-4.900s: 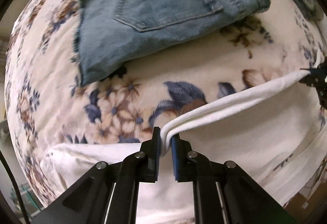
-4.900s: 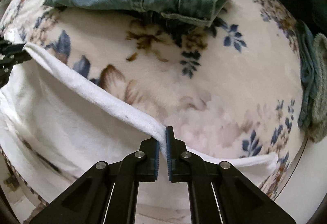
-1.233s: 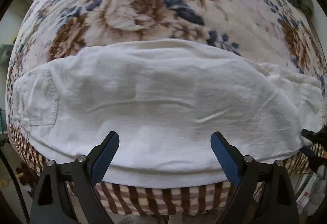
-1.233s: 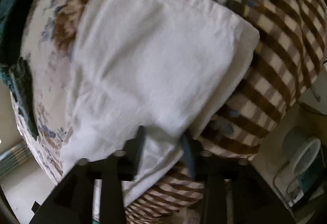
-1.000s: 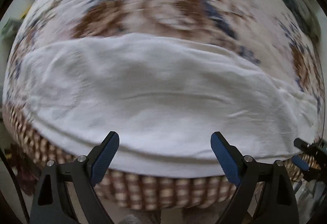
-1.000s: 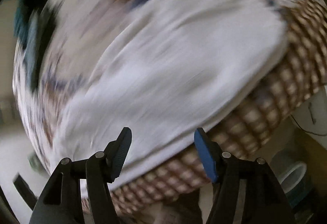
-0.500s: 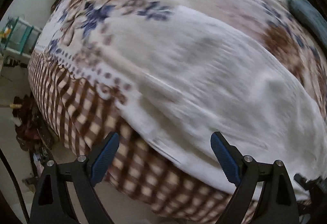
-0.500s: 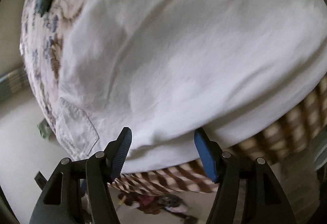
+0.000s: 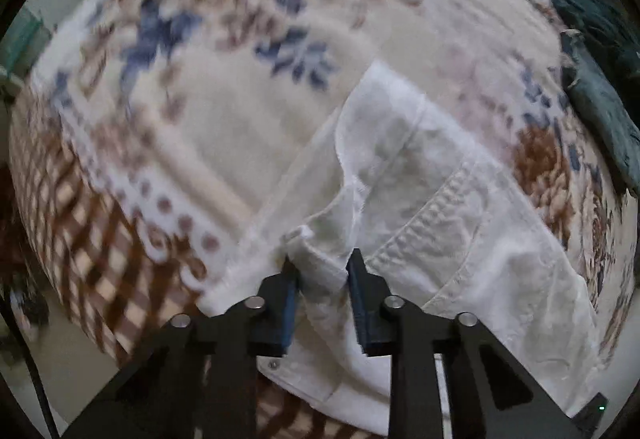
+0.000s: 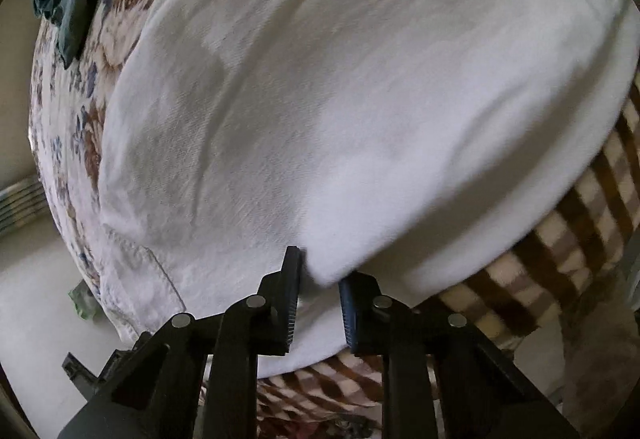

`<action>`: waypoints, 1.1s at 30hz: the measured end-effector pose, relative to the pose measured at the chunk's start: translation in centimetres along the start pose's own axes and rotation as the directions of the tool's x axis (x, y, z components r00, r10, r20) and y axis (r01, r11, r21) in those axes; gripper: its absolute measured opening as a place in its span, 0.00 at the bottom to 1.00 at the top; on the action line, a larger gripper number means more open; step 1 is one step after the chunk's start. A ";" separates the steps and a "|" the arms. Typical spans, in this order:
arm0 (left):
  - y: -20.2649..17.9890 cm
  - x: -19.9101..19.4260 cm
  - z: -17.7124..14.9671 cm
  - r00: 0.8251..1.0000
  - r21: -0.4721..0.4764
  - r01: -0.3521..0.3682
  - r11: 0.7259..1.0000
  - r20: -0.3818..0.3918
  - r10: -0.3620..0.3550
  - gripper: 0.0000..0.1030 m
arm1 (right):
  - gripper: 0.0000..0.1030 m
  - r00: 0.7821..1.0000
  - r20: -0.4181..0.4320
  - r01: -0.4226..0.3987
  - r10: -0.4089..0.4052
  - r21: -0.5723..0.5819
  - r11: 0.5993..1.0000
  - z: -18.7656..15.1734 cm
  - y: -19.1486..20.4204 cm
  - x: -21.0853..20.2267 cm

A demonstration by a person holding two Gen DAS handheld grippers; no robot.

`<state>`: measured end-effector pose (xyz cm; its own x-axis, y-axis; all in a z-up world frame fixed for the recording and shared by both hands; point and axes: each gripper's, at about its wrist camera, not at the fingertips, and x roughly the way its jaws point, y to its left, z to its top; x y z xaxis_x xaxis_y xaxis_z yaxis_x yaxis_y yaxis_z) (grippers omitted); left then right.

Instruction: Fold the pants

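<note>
At near edge of white pants point(image 9: 432, 207): left gripper point(image 9: 322, 271) and right gripper point(image 10: 318, 279), wide apart a second ago, now closing on bunched cloth, starting next fold.

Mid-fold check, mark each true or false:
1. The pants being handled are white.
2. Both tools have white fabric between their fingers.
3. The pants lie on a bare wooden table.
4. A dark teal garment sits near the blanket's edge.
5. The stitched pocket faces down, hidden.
1. True: the white pants are in view.
2. True: the left tool and right tool are closing with white fabric between their fingers.
3. False: they lie on a floral blanket.
4. True: the teal garment lies there.
5. False: the pocket faces up, stitching visible.
</note>
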<state>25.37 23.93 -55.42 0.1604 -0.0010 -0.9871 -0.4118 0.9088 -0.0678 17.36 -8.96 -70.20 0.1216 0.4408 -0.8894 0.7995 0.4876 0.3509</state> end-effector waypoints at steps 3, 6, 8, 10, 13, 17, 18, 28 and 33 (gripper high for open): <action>-0.1 -1.9 -0.6 0.999 0.025 0.011 1.000 0.041 -0.012 0.14 | 0.14 1.000 0.030 0.009 -0.007 -0.071 0.997 -0.8 1.1 -1.4; 1.6 -3.8 -0.9 0.998 0.027 0.031 0.999 0.061 -0.032 0.13 | 0.11 0.999 0.033 0.008 -0.005 -0.101 0.995 -1.5 1.8 -2.6; 2.3 -5.0 -1.7 0.997 0.026 0.030 0.999 0.065 -0.032 0.13 | 0.11 1.000 0.025 0.012 -0.009 -0.126 0.992 -2.2 2.0 -3.4; 1.8 -5.0 -2.3 0.998 0.029 0.017 0.999 0.058 -0.019 0.13 | 0.11 0.999 0.020 0.029 -0.026 -0.157 0.987 -2.7 2.0 -3.8; 2.7 -3.2 -2.8 1.000 0.018 -0.013 1.000 0.022 0.013 0.13 | 0.11 0.999 -0.007 0.051 -0.053 -0.167 0.985 -3.3 0.9 -3.2; 3.9 -0.4 -4.0 0.998 -0.008 -0.056 0.998 -0.033 0.056 0.17 | 0.11 0.993 -0.048 0.096 -0.105 -0.168 0.981 -3.4 0.0 -0.9; 4.1 0.1 -4.1 0.997 -0.009 -0.061 0.998 -0.046 0.060 0.18 | 0.12 0.991 -0.065 0.107 -0.121 -0.183 0.977 -3.3 0.0 -0.2; -4.3 -4.9 -6.0 0.984 0.226 -0.177 0.958 0.038 0.172 0.90 | 0.63 0.991 -0.129 -0.008 -0.022 -0.224 0.974 -0.1 -1.2 -3.6; -14.0 -6.6 -10.6 0.991 0.360 -0.131 0.924 0.060 0.117 0.90 | 0.63 1.000 0.001 0.015 -0.015 -0.056 0.998 5.7 -8.4 -10.8</action>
<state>20.54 6.82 -49.47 0.1644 0.1305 -0.9777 -0.0783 0.9898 0.1189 12.66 -22.08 -65.24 0.1103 0.4329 -0.8947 0.7669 0.5355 0.3537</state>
